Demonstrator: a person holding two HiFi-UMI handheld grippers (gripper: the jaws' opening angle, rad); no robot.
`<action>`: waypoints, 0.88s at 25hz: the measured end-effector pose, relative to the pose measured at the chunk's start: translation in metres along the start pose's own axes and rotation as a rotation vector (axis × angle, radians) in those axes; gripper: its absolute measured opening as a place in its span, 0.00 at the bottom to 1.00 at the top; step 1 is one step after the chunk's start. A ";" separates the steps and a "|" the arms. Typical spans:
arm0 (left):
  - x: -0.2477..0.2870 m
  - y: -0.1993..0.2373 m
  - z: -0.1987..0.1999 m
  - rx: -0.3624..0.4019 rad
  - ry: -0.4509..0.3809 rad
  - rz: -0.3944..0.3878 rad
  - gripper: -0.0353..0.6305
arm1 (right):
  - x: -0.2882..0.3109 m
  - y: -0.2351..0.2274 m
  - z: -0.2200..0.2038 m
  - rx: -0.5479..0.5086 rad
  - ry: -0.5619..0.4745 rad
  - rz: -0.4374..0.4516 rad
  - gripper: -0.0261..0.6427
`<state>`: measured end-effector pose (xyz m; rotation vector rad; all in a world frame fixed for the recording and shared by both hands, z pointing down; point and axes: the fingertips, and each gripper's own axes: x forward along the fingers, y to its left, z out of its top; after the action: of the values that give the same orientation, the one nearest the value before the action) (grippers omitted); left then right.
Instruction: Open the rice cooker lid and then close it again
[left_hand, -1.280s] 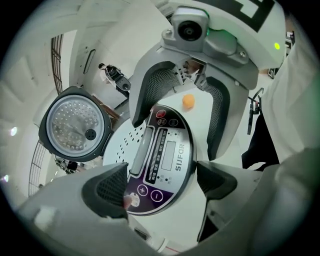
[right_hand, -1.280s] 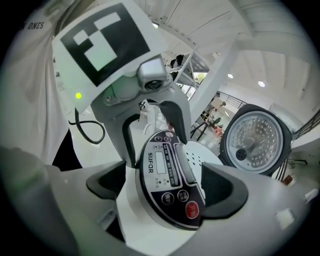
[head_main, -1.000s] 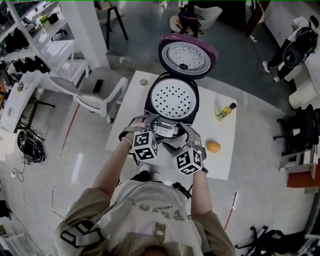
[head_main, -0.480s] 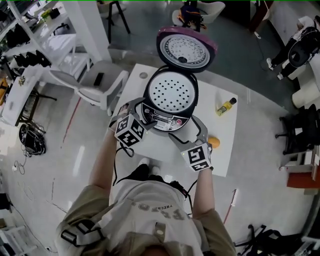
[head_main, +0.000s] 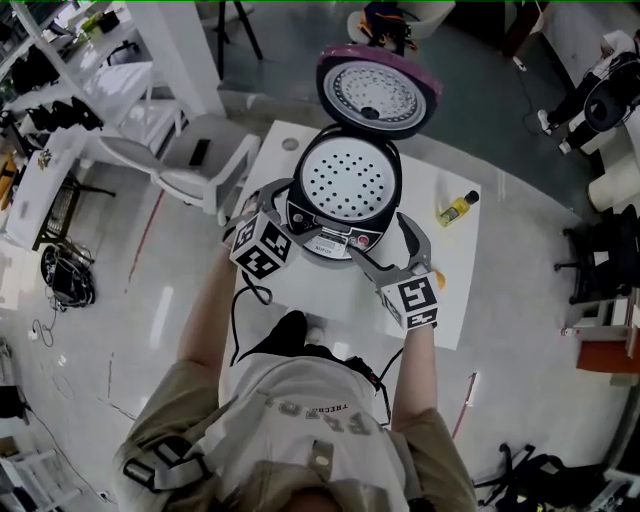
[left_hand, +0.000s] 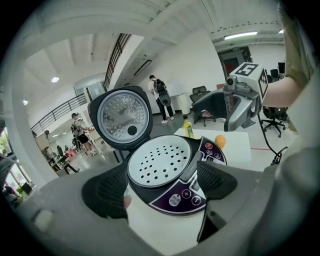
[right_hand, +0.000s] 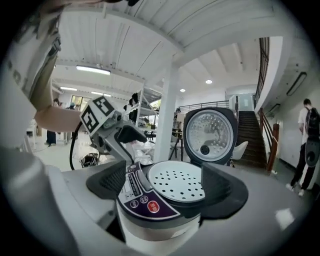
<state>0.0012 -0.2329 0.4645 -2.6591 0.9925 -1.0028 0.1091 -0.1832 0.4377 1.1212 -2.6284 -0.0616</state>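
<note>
**A:** What is in the pot, and where does it sit?

**B:** The round rice cooker (head_main: 340, 232), dark purple on top with a white body, stands between the two claws. Its pink-rimmed lid (head_main: 378, 92) is swung right up on the side away from them, and the silvery dimpled inner face is turned towards the person. Lying flat in the open bowl is a white perforated steaming tray (head_main: 350, 180).

**A:** And the claws?

**B:** Both are released. The left claw (head_main: 268, 205) is at the cooker's left front with its jaws spread wide, gripping nothing. In the left gripper view the control panel (left_hand: 180, 197) shows in the gap between them. The right claw (head_main: 390, 250) is at the right front, also spread and empty-handed. I see no pad pressing on the cooker.

**A:** What else is on the surface?

**B:** A small yellow bottle (head_main: 457, 208) with a dark cap lies beyond the right claw, on its outer side. A round orange fruit (left_hand: 220, 141) sits close under that claw. Everything rests on a white rectangular worktop (head_main: 330, 295).

**A:** And the room?

**B:** The floor (head_main: 120, 330) is glossy pale grey. A white chair (head_main: 190, 165) stands out past the left claw, with white shelving (head_main: 60, 60) further off. A person (head_main: 600, 95) in dark clothes is far beyond the right claw.
</note>
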 end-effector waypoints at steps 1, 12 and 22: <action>0.004 0.002 -0.001 0.005 0.003 -0.004 0.72 | 0.001 -0.005 0.002 0.037 -0.019 -0.006 0.70; 0.032 0.052 0.017 0.017 -0.041 -0.025 0.72 | 0.018 -0.067 0.013 0.182 -0.085 -0.086 0.70; 0.061 0.112 0.029 0.028 -0.065 -0.027 0.72 | 0.050 -0.120 0.030 0.182 -0.087 -0.107 0.70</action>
<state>-0.0062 -0.3601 0.4377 -2.6716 0.9250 -0.9217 0.1521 -0.3044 0.4031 1.3468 -2.6926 0.1113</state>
